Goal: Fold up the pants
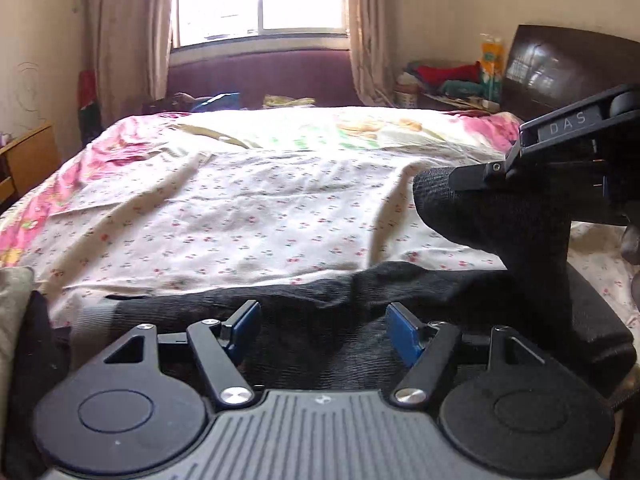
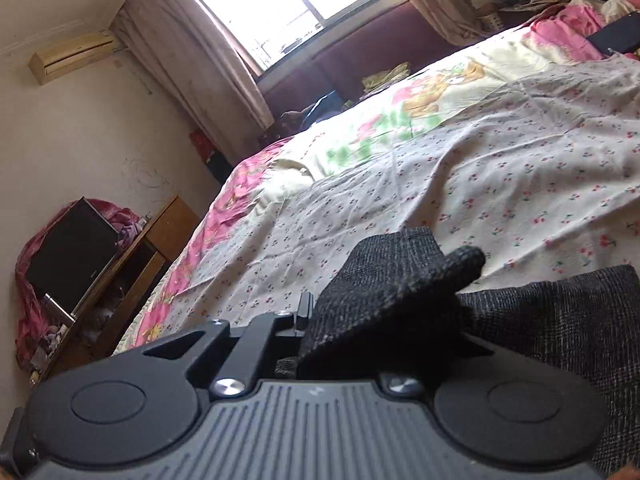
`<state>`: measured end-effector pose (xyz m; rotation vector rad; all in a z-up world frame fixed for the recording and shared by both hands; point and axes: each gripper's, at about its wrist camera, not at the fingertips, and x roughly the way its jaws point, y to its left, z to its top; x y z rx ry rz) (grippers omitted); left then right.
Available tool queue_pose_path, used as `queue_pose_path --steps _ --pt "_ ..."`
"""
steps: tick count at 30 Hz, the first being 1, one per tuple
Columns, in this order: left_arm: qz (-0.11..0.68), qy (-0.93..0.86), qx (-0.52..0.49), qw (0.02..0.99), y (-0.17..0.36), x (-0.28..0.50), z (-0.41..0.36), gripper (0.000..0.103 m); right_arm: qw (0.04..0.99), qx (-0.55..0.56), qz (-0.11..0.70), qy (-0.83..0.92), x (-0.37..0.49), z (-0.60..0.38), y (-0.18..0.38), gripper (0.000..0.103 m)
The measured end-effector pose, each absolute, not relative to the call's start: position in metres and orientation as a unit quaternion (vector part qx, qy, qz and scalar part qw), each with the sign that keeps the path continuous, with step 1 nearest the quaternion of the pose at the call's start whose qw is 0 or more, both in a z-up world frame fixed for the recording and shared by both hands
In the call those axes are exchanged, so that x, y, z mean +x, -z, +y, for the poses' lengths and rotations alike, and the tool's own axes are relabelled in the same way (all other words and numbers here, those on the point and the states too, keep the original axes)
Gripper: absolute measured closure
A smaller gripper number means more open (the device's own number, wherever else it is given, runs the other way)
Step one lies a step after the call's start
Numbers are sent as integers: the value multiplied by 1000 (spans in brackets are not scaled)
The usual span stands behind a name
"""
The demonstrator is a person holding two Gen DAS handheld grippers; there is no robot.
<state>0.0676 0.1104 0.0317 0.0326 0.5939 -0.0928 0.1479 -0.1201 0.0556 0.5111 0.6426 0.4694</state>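
Dark pants (image 1: 320,320) lie along the near edge of a bed covered by a cherry-print sheet (image 1: 260,208). Over them, the left gripper (image 1: 322,330) spreads its blue-padded jaws wide, holding nothing. At the right, the right gripper (image 2: 384,312) is clamped on a raised fold of the pants.

White letters "DAS" on a grey label plate, set on the right gripper (image 1: 464,178) body, just behind its jaws, nothing else readable
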Motion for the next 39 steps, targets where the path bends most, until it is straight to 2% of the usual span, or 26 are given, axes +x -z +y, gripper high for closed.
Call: queue_pose_path --steps 6,12,22,26,30,33,39 --pt "312 -15 16 950 -14 47 175 21 879 172 344 -280 162 -9 -44 95" --pt "330 -42 -10 943 10 36 208 21 873 73 355 -326 140 67 -27 95" --pt "348 -60 -64 933 26 23 234 21 886 13 342 -314 134 123 -11 95" --pt "354 -63 -78 930 31 19 239 21 887 -27 340 -311 128 138 -6 85" --pt "357 -64 -78 929 32 13 239 21 890 -60 318 -323 117 149 -6 84" --pt "354 -65 -83 929 30 8 240 21 884 -45 321 -337 116 152 -6 75" --pt "355 -69 -92 928 24 -2 244 21 882 -35 324 -341 121 170 -11 72"
